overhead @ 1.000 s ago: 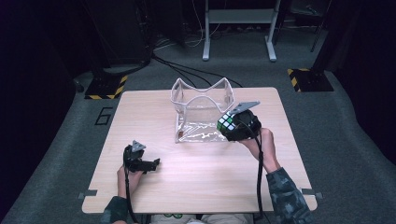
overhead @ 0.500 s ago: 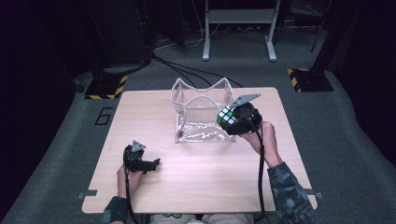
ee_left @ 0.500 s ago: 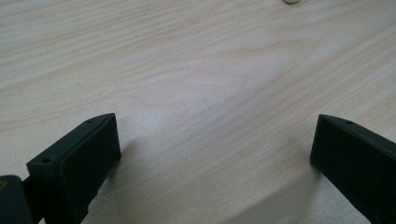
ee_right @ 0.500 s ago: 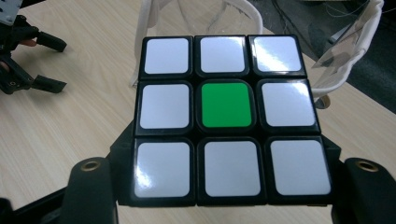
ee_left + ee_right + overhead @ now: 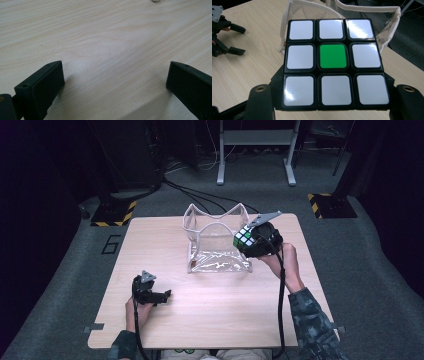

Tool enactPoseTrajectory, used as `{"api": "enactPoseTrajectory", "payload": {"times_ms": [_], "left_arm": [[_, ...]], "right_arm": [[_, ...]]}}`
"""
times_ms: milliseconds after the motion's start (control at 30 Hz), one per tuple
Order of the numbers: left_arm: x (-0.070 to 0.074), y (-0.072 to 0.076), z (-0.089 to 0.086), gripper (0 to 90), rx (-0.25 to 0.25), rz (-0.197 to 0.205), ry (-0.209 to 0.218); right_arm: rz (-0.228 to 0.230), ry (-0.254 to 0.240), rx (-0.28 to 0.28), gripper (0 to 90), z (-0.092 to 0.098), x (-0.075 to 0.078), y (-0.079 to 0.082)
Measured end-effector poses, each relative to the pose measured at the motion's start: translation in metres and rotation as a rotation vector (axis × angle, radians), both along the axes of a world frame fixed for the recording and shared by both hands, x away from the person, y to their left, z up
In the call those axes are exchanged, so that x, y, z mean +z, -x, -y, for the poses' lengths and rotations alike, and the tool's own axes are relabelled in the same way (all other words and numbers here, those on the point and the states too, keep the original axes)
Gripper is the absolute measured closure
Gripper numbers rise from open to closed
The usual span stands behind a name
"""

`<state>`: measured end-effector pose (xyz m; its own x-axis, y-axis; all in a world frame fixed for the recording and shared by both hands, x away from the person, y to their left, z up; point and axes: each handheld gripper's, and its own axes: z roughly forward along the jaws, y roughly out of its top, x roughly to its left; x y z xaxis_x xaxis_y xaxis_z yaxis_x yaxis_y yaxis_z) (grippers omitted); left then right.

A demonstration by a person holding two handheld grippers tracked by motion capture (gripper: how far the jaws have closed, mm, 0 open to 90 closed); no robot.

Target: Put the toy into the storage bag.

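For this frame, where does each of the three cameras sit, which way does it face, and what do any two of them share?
High view: fixed above the person's side, looking forward and down on the table; both forearms, left gripper, right gripper holding the puzzle cube.
Left gripper view: on the left gripper, facing bare tabletop between open jaws.
Right gripper view: on the right gripper, facing the cube's white, green-centred face, clear pouch behind.
Shared: high and right gripper views both show cube, pouch and left gripper.

One camera sits high above my side and looks forward and down on the whole light wooden table (image 5: 210,315). My left claw's camera looks very close at bare table wood (image 5: 105,37). My right claw's camera looks across the table, so both show my left claw (image 5: 224,32).
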<state>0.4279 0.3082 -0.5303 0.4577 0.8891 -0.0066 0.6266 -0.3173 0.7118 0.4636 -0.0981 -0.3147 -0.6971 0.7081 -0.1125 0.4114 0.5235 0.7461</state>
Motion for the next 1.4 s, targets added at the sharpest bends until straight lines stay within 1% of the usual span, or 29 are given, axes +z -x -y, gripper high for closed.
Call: {"api": "enactPoseTrajectory", "payload": {"times_ms": [33, 100, 300, 333, 367, 400, 500, 600, 700, 833, 900, 933, 1167, 1200, 1400], "left_arm": [[0.000, 0.000, 0.000, 1.3, 0.000, 0.000, 0.000], [0.000, 0.000, 0.000, 1.3, 0.000, 0.000, 0.000], [0.000, 0.000, 0.000, 1.4, -0.002, 0.000, 0.002], [0.000, 0.000, 0.000, 1.4, -0.003, 0.000, 0.000], [0.000, 0.000, 0.000, 1.4, -0.002, 0.000, 0.002], [0.000, 0.000, 0.000, 1.4, -0.002, 0.000, 0.002], [0.000, 0.000, 0.000, 1.4, -0.002, 0.001, 0.001], [0.000, 0.000, 0.000, 1.4, -0.001, 0.001, 0.000], [0.000, 0.000, 0.000, 1.4, 0.002, 0.001, 0.000], [0.000, 0.000, 0.000, 1.4, 0.003, 0.001, 0.000], [0.000, 0.000, 0.000, 1.4, 0.001, 0.001, 0.000], [0.000, 0.000, 0.000, 1.4, 0.001, 0.001, 0.000], [0.000, 0.000, 0.000, 1.4, 0.001, 0.001, 0.000], [0.000, 0.000, 0.000, 1.4, 0.001, 0.001, 0.000], [0.000, 0.000, 0.000, 1.5, 0.000, 0.001, -0.001]], "right_arm": [[0.000, 0.000, 0.000, 33.3, 0.000, 0.000, 0.000], [0.010, 0.001, 0.002, 33.3, -0.001, 0.005, -0.002], [0.013, 0.014, -0.001, 33.3, -0.003, 0.013, -0.006], [0.021, 0.014, 0.001, 33.3, -0.004, 0.016, -0.008], [0.017, 0.015, -0.001, 33.3, -0.004, 0.017, -0.009], [0.024, 0.018, 0.004, 33.3, -0.005, 0.018, -0.011], [0.015, 0.016, -0.007, 33.3, -0.006, 0.023, -0.014], [0.021, 0.022, 0.000, 33.3, -0.007, 0.026, -0.019], [0.014, 0.022, -0.002, 33.3, -0.009, 0.028, -0.023], [0.017, 0.037, 0.001, 33.3, -0.013, 0.031, -0.029], [0.019, 0.033, 0.002, 33.3, -0.014, 0.032, -0.033], [0.013, 0.029, -0.001, 33.3, -0.015, 0.032, -0.034], [0.013, 0.033, 0.000, 33.3, -0.021, 0.037, -0.044], [0.021, 0.036, 0.004, 33.3, -0.021, 0.038, -0.046], [0.013, 0.043, -0.002, 33.3, -0.026, 0.041, -0.053]]}}
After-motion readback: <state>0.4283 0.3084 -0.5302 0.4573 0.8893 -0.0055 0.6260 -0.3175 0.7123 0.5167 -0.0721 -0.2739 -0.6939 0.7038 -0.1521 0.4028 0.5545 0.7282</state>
